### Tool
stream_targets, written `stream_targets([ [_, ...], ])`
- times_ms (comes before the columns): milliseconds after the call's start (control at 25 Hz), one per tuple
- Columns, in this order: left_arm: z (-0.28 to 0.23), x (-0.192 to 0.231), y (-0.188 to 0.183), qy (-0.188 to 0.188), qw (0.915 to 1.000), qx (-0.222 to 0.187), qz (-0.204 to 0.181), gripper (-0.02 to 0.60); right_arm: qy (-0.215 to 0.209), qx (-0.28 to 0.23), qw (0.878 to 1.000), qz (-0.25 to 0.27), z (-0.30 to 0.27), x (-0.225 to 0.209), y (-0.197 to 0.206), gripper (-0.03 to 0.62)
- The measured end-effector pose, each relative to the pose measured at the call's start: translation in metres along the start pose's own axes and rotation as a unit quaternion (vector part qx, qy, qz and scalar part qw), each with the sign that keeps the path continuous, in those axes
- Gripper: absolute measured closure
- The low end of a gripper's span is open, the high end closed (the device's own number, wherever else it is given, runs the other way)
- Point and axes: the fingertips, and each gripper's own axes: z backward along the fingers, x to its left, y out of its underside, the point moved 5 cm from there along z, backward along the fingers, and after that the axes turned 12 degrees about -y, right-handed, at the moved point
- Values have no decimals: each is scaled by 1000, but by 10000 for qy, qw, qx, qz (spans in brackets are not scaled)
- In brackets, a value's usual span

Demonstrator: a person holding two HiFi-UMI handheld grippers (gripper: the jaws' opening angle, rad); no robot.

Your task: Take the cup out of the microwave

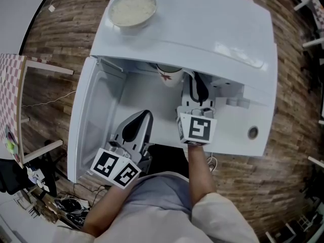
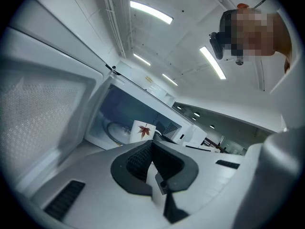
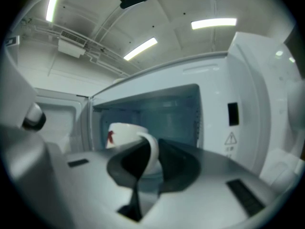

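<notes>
Gripping the cup's handle, the right gripper is pointing into the open microwave from the near side. Its two dark pads are pressing on the white loop of the handle from either side. The cup is sitting at the mouth of the cavity, its rim just peeking out from under the front edge of the microwave's top in the head view. Whether its base is resting on the glass turntable or hanging just above it, I cannot tell. A red leaf is showing on the cup's left side, facing the open door.

The left gripper is hovering to the near left of the cup, apart from it, just right of the door, which is swung wide open to the left. In the left gripper view its jaws are meeting at the tips, with nothing between them.

A bowl of rice is sitting on the far left corner of the microwave's top. The control panel with its round knob is facing the person on the right. The microwave is standing over a wooden floor.
</notes>
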Motion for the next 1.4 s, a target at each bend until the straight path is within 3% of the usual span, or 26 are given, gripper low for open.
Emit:
stream_targets([
  [720, 10, -2, 0, 43, 10000, -27, 10, 572, -209, -84, 9996, 191, 22, 22, -13, 525],
  [1400, 27, -13, -9, 340, 9993, -145, 20, 572, -255, -230, 9992, 204, 55, 43, -42, 525],
])
